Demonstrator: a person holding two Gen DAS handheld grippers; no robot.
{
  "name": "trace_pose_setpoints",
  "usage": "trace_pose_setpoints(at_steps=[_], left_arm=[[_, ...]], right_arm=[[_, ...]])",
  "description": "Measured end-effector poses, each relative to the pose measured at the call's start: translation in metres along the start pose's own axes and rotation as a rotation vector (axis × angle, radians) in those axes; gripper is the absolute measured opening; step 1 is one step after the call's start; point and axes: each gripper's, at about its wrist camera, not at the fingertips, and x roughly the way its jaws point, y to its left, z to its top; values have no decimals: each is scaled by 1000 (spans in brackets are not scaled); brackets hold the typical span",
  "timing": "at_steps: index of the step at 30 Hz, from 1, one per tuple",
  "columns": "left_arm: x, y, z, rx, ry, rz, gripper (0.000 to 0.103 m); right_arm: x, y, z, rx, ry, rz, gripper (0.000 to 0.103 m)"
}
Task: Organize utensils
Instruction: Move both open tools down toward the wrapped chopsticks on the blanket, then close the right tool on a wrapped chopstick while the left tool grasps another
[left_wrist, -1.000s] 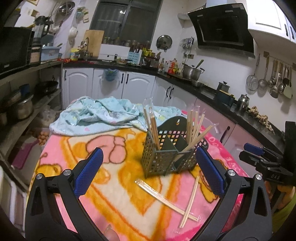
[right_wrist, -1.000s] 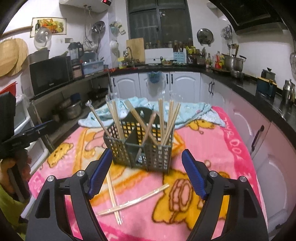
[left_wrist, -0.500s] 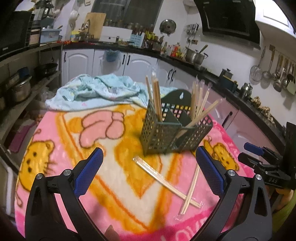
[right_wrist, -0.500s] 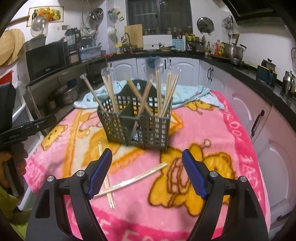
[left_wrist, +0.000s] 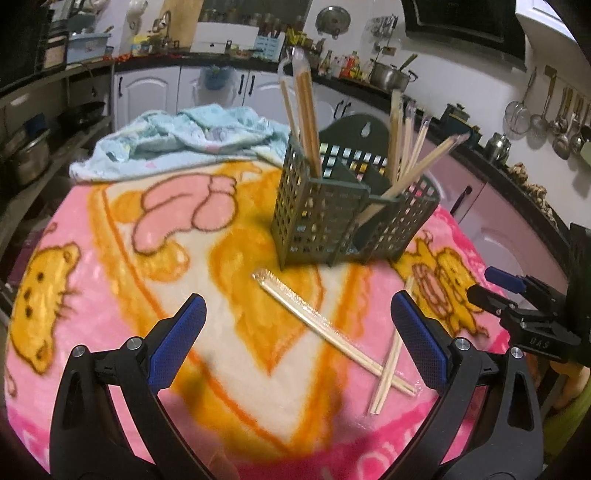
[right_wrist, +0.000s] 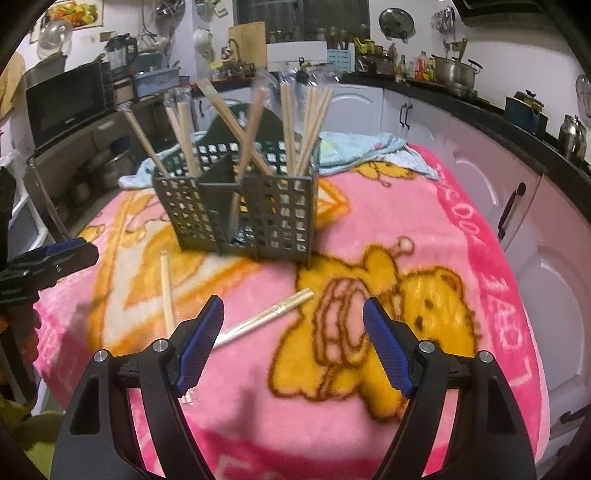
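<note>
— Over the pink blanket's (left_wrist: 92, 295) near edge, how does the left gripper (left_wrist: 295, 325) stand?
— Spread wide, holding nothing. Beyond its fingers, two wrapped chopstick pairs (left_wrist: 332, 328) lie crossed on the blanket.
— And the green holder (left_wrist: 343, 218)?
— Upright behind them, mid-blanket, chopsticks standing in its compartments.
— The right gripper (right_wrist: 293, 345)?
— Also spread and empty, above the near edge.

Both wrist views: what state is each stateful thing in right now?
left hand-held gripper: open, empty.
right hand-held gripper: open, empty.
utensil caddy: upright, holding standing chopsticks.
wrapped chopstick pair: lying on the blanket, crossed by the second pair.
second chopstick pair: lying loose.
</note>
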Motion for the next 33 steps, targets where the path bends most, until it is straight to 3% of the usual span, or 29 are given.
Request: trace_pose_setpoints(at_steps=[9,12,17,27,33], left_arm=[[35,10,-3,-54,68,-21,92],[48,13,-1,-82,97,-50,92],[71,15,2,-122,155,-67,66],[95,30,11,-198,206,-60,53],[103,30,17,-185,211,-31,50]], right_arm=[[28,-11,-1,65,65,24,75],[38,-12,-1,81,91,38,70],[55,-10,3,102,131,57,66],[83,-5,10,125,198,66,59],[102,-11,11,174,257,64,44]])
